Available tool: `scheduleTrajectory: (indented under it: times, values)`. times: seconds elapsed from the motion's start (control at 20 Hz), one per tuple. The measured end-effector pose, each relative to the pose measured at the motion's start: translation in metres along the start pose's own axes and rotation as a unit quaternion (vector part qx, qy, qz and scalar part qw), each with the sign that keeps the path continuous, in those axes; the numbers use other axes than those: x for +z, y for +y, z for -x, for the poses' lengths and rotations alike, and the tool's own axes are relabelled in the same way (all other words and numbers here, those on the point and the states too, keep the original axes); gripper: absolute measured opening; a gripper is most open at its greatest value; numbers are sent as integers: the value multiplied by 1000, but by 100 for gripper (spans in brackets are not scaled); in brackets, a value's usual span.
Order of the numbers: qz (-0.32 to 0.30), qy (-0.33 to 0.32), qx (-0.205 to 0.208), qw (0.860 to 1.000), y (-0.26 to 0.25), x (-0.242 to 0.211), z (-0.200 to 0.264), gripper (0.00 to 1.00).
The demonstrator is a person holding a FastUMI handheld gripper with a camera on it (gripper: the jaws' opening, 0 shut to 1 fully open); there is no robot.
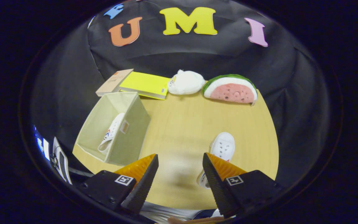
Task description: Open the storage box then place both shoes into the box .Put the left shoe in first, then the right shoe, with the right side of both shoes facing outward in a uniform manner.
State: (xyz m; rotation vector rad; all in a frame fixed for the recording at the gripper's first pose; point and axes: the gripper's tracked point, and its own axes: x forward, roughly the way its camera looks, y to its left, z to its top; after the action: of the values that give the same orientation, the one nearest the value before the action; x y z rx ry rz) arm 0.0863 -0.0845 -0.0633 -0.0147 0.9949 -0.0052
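A pale green fabric storage box (pixel 135 130) stands open on the wooden table (pixel 182 124), ahead and left of my fingers. One white shoe (pixel 112 133) lies inside it against the right wall. The other white shoe (pixel 222 147) rests on the table, toe pointing away, partly hidden behind my right finger (pixel 216 177). My gripper (pixel 180 174) hovers above the table with its fingers wide apart and nothing between them.
At the table's far edge lie a yellow book (pixel 144 84) and a brown box lid or card (pixel 113 82), a white plush toy (pixel 185 82) and a watermelon-slice plush (pixel 230 90). The near table edge is just below my fingers.
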Motion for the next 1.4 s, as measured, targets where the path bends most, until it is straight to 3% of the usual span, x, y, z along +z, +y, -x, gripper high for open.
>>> scheduleTrajectory:
  times: [0.5,0.85,1.1,1.2,1.3,1.4]
  values:
    - [-102,68,-4,993,-101,-59,-81,93]
    - [-137,114,-2,984,-130,-89,-115,90]
    - [-122,140,-16,982,-127,-87,-130,85]
    - [-97,159,-33,982,-125,-89,-133,74]
    - [-91,166,-23,982,-117,-87,-138,64]
    - [-91,170,-32,981,-119,-85,-137,41]
